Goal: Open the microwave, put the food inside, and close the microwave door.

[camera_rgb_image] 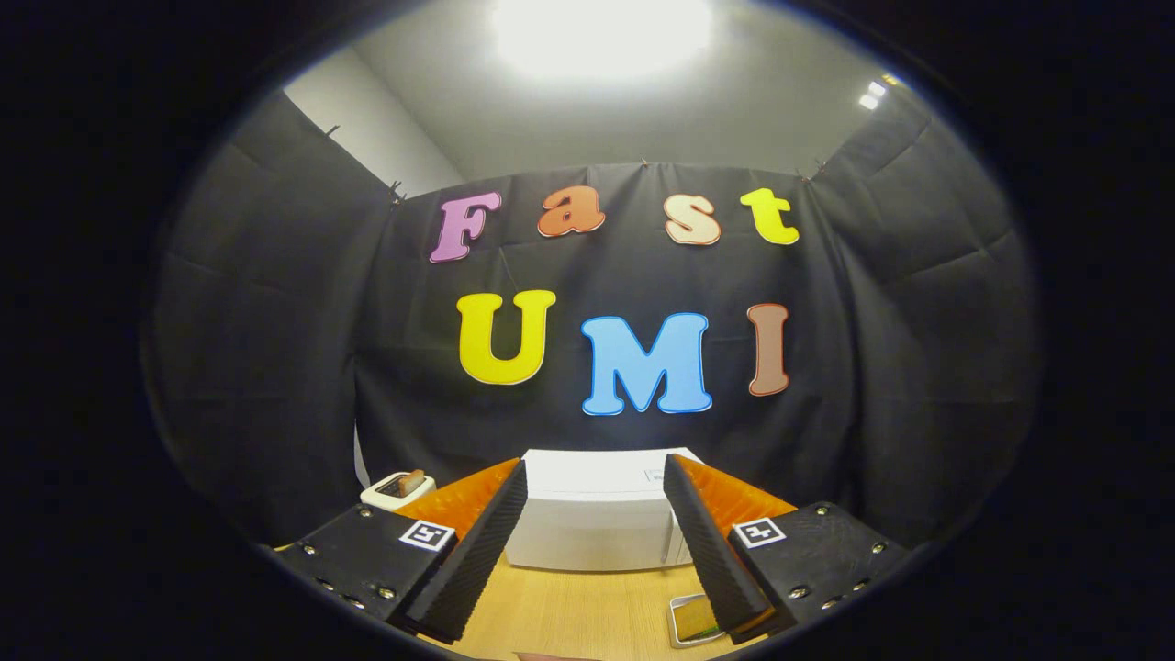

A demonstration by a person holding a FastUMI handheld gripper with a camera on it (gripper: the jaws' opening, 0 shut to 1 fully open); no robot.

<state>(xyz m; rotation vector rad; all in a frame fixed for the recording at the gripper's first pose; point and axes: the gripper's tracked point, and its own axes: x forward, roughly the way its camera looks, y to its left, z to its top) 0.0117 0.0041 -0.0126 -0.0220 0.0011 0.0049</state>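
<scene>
Jaws (595,537) stood wide, holding nothing. White microwave (592,514) sat on the counter (587,610) beyond them, door closed. Food tray (693,620) lay just beside the right jaw

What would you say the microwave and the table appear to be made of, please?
The microwave, beyond the open tongs with its door shut, looks like white painted metal or plastic: smooth, even, with a faint sheen; which of the two is unclear. The table looks like light wood or wood-look laminate, with fine straight grain lines and a matte finish.
</scene>
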